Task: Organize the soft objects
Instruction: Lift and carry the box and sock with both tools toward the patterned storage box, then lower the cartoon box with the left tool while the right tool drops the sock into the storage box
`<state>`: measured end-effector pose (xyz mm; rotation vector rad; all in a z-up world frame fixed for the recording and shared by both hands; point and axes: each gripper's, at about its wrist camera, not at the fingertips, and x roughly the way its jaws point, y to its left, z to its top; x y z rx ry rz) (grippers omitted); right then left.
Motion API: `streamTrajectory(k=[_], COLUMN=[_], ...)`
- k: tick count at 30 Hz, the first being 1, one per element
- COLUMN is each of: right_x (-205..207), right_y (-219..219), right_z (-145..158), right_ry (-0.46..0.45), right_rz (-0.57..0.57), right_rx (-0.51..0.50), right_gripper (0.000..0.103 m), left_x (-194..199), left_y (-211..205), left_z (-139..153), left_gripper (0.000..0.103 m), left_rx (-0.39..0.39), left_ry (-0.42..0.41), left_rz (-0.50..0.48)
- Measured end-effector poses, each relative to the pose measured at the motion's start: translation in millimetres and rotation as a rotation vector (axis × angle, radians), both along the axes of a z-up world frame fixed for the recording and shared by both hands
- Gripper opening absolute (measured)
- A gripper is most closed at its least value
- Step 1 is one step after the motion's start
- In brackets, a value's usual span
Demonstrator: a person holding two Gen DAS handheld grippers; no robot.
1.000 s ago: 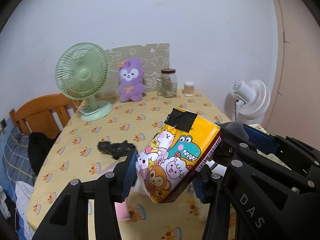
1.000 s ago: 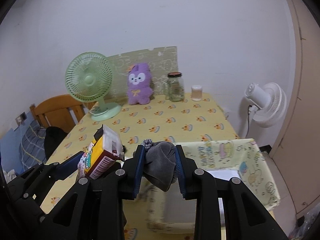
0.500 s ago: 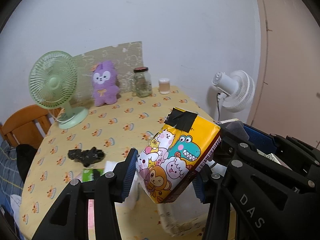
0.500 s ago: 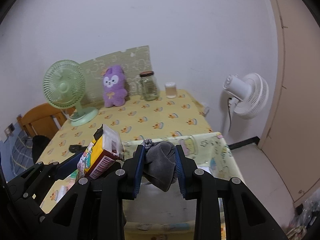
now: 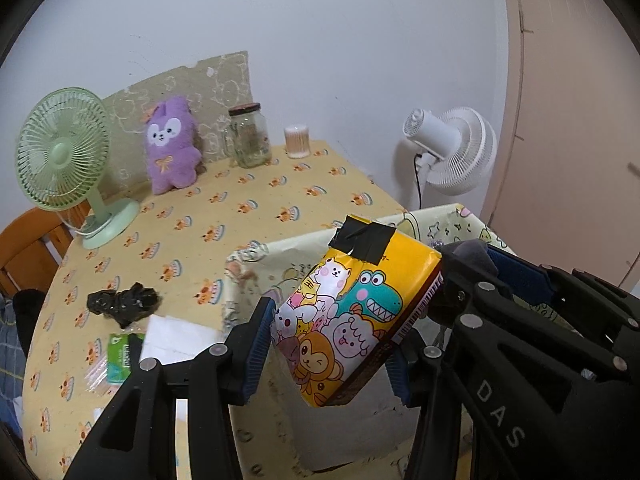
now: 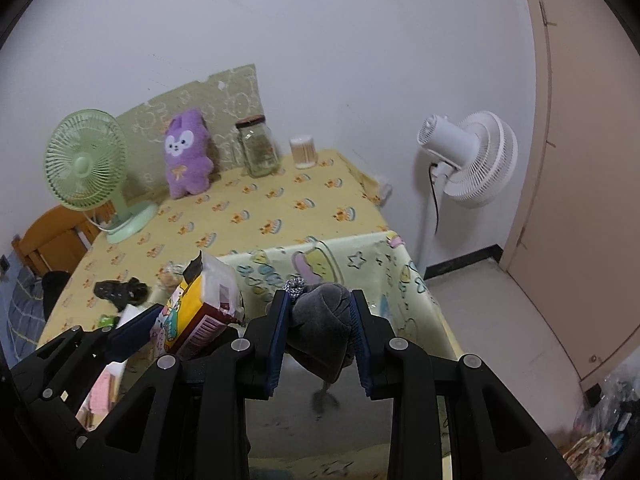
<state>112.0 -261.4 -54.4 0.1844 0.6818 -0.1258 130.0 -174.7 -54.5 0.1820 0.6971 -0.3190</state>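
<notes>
Two grippers are loaded above the fabric bin (image 5: 440, 220) at the worktop (image 5: 248, 216) edge: left gripper (image 5: 332, 354) fingers pinch the tissue pack (image 5: 352, 320), right gripper (image 6: 318, 336) fingers pinch the grey sock (image 6: 320, 328).

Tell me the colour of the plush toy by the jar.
Purple plush toy, with a white face; clearest in the right wrist view.

"DAS" is moulded in raised letters on the black arm of the right gripper (image 5: 472, 280), read in the left wrist view, just right of the yellow tissue pack (image 5: 352, 320). A barcode is printed along that pack's right edge; its digits cannot be read. Print on the green packet (image 5: 120, 356), left of the pack, is too blurred to read.
</notes>
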Motion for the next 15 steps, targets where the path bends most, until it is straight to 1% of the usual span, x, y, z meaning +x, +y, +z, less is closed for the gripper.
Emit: streamTrajectory(k=[5, 10, 15], right_x=[11, 17, 25], right_y=[-11, -16, -23], right_z=[-12, -15, -16], right_ry=[0.034, 0.023, 0.009], right_rz=[0.0, 0.005, 0.037], right_rx=[0.019, -0.005, 0.008], right_gripper=[0.033, 0.033, 0.035], left_x=[2, 6, 11], left_y=[-11, -18, -21], left_z=[-8, -12, -12], left_gripper=[0.055, 0.055, 0.055], left_rx=[0.003, 0.017, 0.012], left_ry=[0.028, 0.047, 0.059], left_rz=[-0.008, 0.012, 0.034])
